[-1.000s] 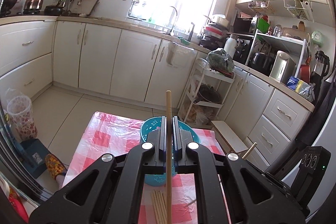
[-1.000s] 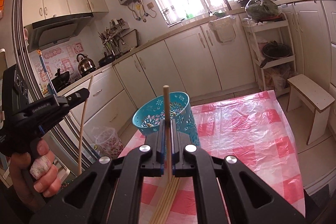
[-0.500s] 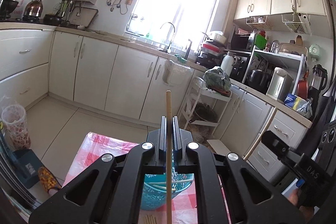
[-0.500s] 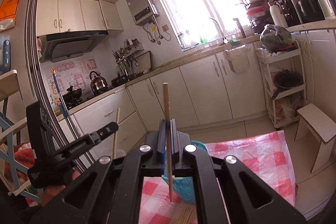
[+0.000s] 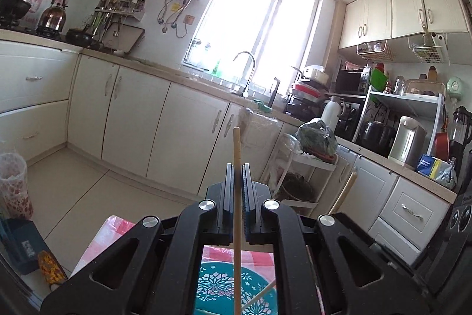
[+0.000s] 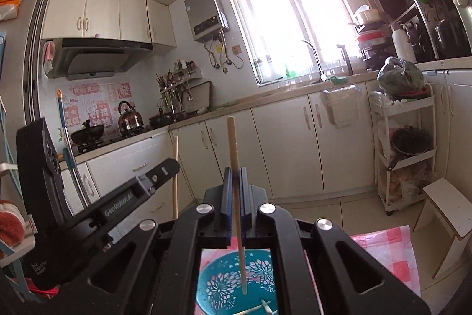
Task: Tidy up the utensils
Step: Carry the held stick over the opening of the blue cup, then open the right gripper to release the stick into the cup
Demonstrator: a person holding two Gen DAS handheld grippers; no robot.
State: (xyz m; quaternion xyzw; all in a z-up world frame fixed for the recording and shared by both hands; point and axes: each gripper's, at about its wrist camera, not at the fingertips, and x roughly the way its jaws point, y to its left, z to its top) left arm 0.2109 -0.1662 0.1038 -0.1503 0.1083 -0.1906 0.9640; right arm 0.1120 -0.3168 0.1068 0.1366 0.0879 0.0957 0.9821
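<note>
My left gripper [image 5: 237,167] is shut on a wooden chopstick [image 5: 236,143] that stands upright between its fingers. Its lower end hangs over a teal perforated basket [image 5: 218,285], seen through the gap in the gripper body. My right gripper [image 6: 235,170] is likewise shut on an upright chopstick [image 6: 233,143], whose lower tip reaches into the teal basket [image 6: 221,285]. A loose chopstick [image 6: 259,307] lies inside the basket. In the right wrist view the left gripper [image 6: 138,191] is close by on the left with its chopstick [image 6: 175,176]. The right gripper's chopstick [image 5: 343,191] pokes up at the right of the left view.
The basket stands on a table with a pink checked cloth [image 6: 392,250]. A small wooden stool [image 6: 445,197] and a white rack trolley [image 6: 404,138] stand at the right. A patterned bin [image 5: 13,182] is on the floor at the left. White cabinets line the walls.
Both grippers have come forward and up with their chopsticks. The basket has slid from ahead of the fingers to directly beneath them, and most of the table has dropped out of view.
</note>
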